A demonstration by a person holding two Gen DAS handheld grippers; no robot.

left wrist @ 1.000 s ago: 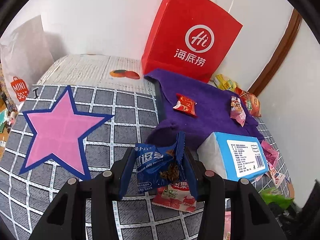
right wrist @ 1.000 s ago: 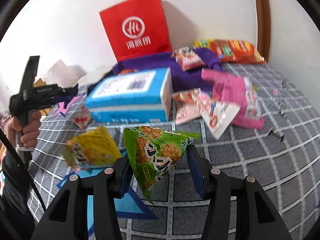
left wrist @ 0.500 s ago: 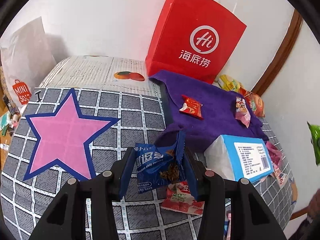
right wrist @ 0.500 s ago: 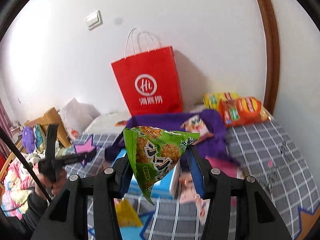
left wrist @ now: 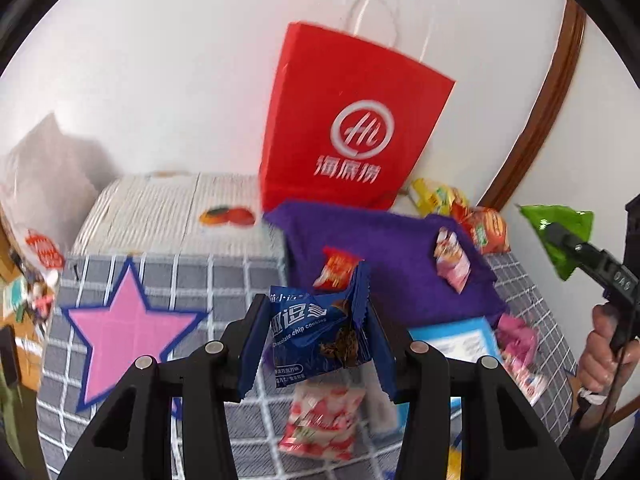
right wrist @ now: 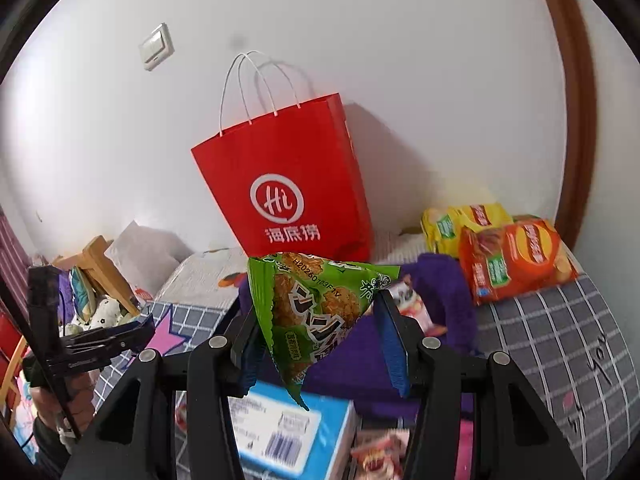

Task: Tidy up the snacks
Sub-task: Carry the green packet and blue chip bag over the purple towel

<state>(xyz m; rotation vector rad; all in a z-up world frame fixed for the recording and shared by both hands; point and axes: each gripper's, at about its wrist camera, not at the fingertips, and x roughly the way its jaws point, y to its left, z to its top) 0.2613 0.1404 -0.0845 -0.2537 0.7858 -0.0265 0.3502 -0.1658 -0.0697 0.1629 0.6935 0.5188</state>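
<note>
Left gripper (left wrist: 316, 336) tilted downward above the checked bedspread (left wrist: 224, 276), clamped on blue cookie packet (left wrist: 320, 332). Right gripper (right wrist: 316, 340) likewise angled down, pinching green snack bag (right wrist: 312, 312), facing red paper bag (right wrist: 284, 184).

Red bag (right wrist: 288, 192), purple cloth (left wrist: 392, 256), grey checked sheet (left wrist: 192, 280) with pink star (left wrist: 128, 332).

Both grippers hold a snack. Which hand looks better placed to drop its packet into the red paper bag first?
Probably right. The right gripper, shut on the green packet, faces the red bag squarely. The left gripper holds the blue cookie packet with the bag off-centre.
</note>
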